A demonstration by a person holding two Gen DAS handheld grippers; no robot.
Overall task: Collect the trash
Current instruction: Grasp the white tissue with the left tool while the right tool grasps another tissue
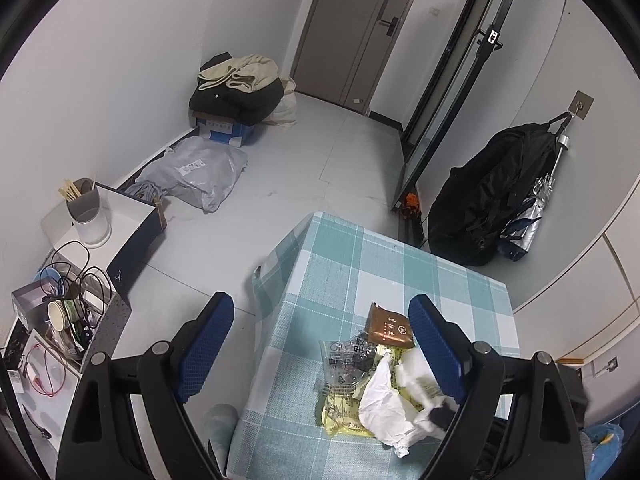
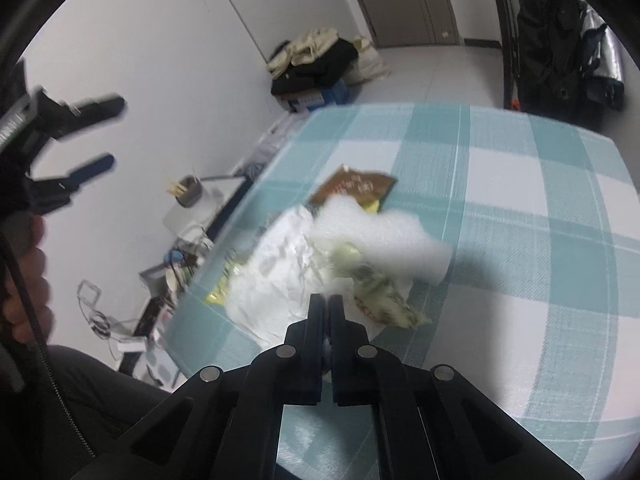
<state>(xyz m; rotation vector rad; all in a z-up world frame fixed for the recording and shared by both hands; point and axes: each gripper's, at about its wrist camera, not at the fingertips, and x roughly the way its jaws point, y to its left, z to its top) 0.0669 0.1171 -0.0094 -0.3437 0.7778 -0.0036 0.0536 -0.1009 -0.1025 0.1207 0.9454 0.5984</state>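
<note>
On the teal-and-white checked tabletop (image 1: 360,264) lies a heap of trash: crumpled white paper (image 1: 384,400), a brown foil wrapper (image 1: 390,326) at its 12 o'clock. The left gripper (image 1: 320,344) hovers, fingers spread and empty. Only the right wrist view shows the right gripper (image 2: 327,300) clenched on the paper's edge.

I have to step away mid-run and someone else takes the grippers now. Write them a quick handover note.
Right gripper: fingers shut at the near edge of the crumpled white paper.
Left gripper: open, holding nothing, above the table's left edge.
Trash pile on the checked tablecloth: white paper, yellow wrapper, clear plastic, brown packet.
Done: nothing removed yet.
Left: clear the whole pile.
</note>
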